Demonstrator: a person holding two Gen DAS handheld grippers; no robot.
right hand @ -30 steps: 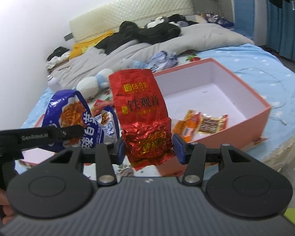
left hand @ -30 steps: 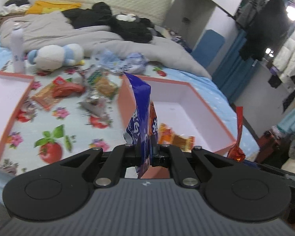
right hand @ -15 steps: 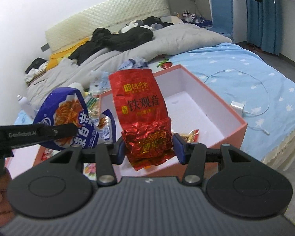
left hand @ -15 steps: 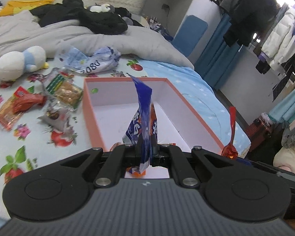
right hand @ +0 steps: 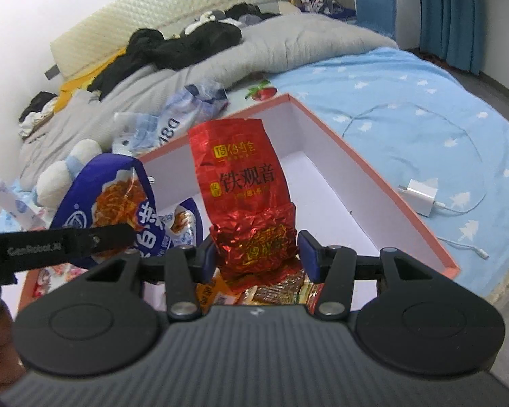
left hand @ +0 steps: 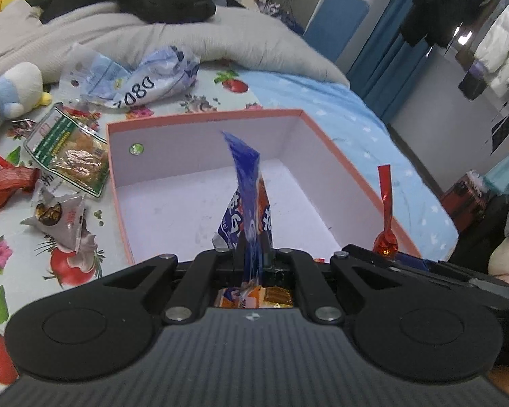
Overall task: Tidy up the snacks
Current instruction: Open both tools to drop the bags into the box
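Blue and shiny, the noodle snack bag [left hand: 249, 203] stands edge-on, pinched tight in the left gripper [left hand: 252, 264]. A second ago it hung beside the pink box [left hand: 207, 115]; now it hangs over the box's white floor. On the right, the right gripper [right hand: 256, 247] squeezes the red tea packet [right hand: 244, 196], now over the box too, above the snacks already inside [right hand: 275, 291]. Both look ready to drop in.
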